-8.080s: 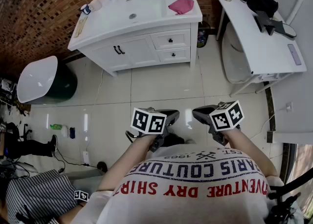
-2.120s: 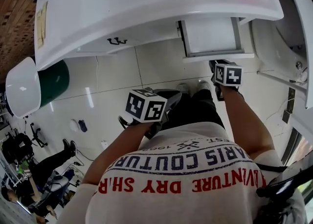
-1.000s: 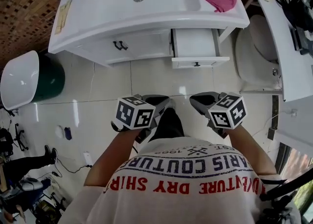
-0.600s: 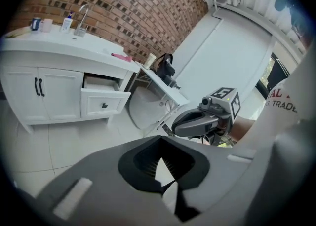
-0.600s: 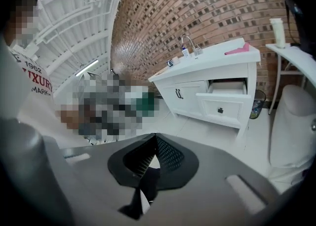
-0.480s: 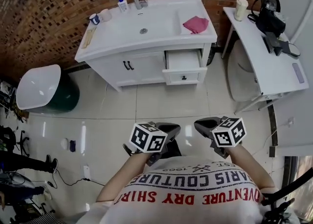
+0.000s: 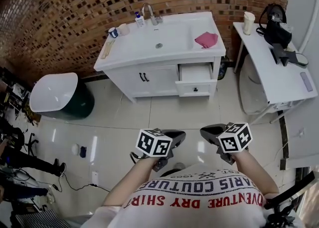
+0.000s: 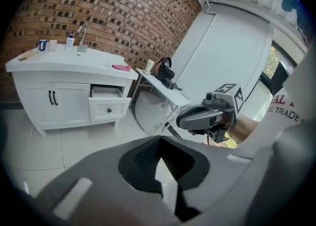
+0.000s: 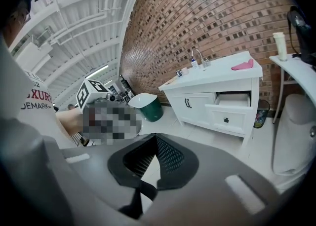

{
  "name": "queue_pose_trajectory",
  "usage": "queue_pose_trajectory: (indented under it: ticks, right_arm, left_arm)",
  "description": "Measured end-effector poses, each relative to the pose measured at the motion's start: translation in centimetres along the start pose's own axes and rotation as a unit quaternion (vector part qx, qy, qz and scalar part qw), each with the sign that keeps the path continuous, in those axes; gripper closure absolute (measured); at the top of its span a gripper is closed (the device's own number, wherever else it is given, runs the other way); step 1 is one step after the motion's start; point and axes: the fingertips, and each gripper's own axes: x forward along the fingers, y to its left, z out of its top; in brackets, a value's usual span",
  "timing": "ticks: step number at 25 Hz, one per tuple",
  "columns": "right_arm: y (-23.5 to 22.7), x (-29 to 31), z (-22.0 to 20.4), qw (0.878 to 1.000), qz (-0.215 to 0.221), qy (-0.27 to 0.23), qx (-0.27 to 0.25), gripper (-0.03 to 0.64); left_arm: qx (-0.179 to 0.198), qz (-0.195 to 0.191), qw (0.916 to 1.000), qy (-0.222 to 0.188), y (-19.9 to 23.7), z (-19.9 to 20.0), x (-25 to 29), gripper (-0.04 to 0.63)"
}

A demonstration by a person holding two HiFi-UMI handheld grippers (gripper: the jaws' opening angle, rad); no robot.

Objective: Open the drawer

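The white vanity (image 7: 149,80) stands against the brick wall. Its right-hand drawer (image 7: 195,88) is pulled out, and the empty white inside shows above the front panel with a dark knob. The same open drawer (image 8: 109,106) appears in the left gripper view, and the drawer (image 9: 228,116) shows in the right gripper view too. My left gripper (image 7: 175,136) and right gripper (image 7: 207,131) are held side by side close to my body, far back from the vanity over the tiled floor. The left gripper (image 8: 161,190) is shut and empty, and so is the right gripper (image 9: 141,190).
A pink cloth (image 7: 207,39) lies on the vanity top beside the basin, with a faucet (image 7: 148,13) and small bottles behind. A white table (image 7: 279,72) with dark gear stands right. A green bin with a white lid (image 7: 57,95) stands left. A person's legs (image 7: 15,157) show at far left.
Both grippers and the head camera have drawn back from the vanity, which now looks smaller and farther. The drawer stays pulled out. Both grippers stay shut.
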Motion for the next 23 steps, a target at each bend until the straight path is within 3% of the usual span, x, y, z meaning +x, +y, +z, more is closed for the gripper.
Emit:
queue_pose_trajectory:
  ticks: [23]
  right_arm:
    - [1.3,2.0,-0.3,1.0,-0.007,0.022,-0.018,0.611]
  left_arm:
    - [0.002,-0.005,1.0,0.001,0.2,-1.6,-1.2,0.6]
